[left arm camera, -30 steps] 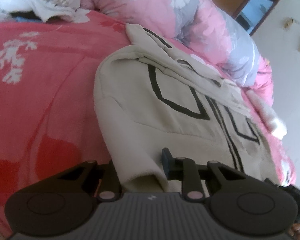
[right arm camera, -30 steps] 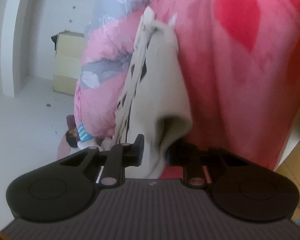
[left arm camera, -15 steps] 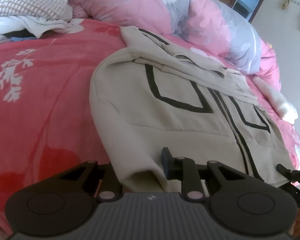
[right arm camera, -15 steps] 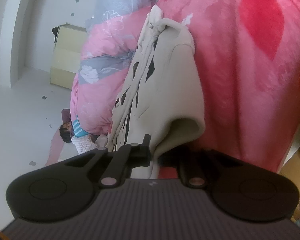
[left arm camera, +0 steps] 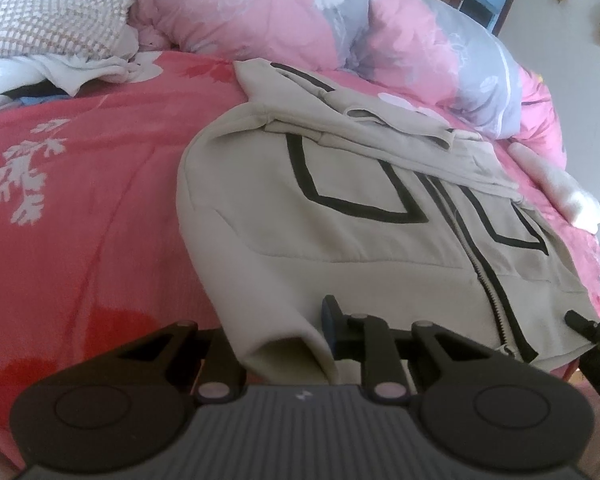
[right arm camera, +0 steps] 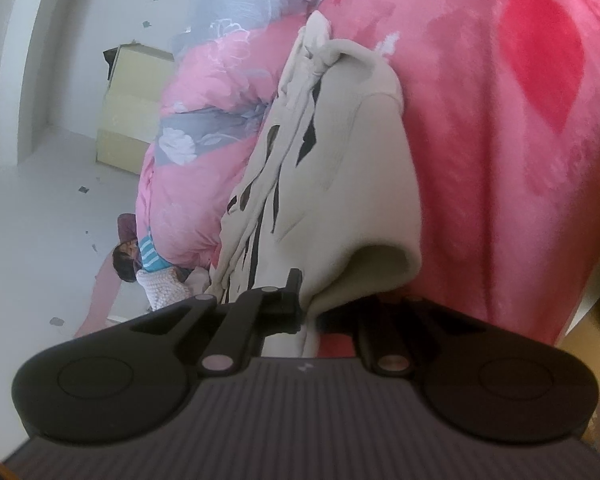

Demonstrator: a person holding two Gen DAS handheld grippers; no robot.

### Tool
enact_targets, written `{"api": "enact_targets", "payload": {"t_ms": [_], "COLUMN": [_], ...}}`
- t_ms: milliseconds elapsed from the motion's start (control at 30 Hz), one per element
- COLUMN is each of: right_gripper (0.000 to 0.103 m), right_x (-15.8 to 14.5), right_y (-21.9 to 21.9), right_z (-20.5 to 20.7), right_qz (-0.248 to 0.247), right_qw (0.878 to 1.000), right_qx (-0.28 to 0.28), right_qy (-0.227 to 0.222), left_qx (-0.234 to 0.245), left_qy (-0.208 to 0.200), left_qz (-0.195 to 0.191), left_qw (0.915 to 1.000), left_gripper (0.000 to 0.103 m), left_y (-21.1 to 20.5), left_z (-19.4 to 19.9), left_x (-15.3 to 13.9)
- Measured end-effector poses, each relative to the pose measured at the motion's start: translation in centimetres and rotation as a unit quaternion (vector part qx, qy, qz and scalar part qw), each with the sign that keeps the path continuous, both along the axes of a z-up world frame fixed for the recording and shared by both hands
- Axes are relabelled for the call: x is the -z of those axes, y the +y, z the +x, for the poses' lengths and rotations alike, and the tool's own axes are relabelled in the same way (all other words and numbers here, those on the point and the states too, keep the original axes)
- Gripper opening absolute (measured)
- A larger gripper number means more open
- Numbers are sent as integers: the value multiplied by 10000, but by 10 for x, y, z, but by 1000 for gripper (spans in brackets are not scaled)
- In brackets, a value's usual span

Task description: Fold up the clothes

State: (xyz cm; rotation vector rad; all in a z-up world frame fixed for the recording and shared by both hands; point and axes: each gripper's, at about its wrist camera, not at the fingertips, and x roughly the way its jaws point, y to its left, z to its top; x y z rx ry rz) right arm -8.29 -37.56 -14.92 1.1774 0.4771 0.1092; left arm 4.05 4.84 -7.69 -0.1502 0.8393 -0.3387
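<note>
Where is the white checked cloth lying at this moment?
In the left wrist view, the white checked cloth lies at the upper left, on the red blanket, beside the pink quilt.

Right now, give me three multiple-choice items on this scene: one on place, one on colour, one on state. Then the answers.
1. Where does the hoodie lie?
A. on the red blanket
B. on the floor
C. on a chair

2. What colour are the hoodie's stripes?
A. blue
B. black
C. green

3. What is the right gripper doing?
A. hanging open in the air
B. pinching the hoodie's hem
C. holding a pillow

Answers:
1. A: the beige hoodie is spread flat on the red blanket, in front of the pink quilt.
2. B: black lines run across the chest and beside the zip.
3. B: its jaws are shut with hem cloth between them.
</note>
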Motion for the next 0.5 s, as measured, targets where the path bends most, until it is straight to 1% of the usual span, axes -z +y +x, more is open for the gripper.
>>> {"api": "enact_targets", "payload": {"t_ms": [333, 500], "right_gripper": [5, 5], "right_x": [-13, -21], "right_y": [3, 5], "right_z": [4, 8], "right_qz": [-237, -354], "right_qw": [9997, 9993], "right_qx": [6, -7], "right_qy": [-88, -150], "left_qx": [20, 24], "left_qy": [-117, -246], "left_qz": [-21, -174], "left_qw": [9999, 9995], "left_gripper": [14, 12], "left_y": [2, 5], "left_z": [-1, -3], "left_x": [-5, -11]}}
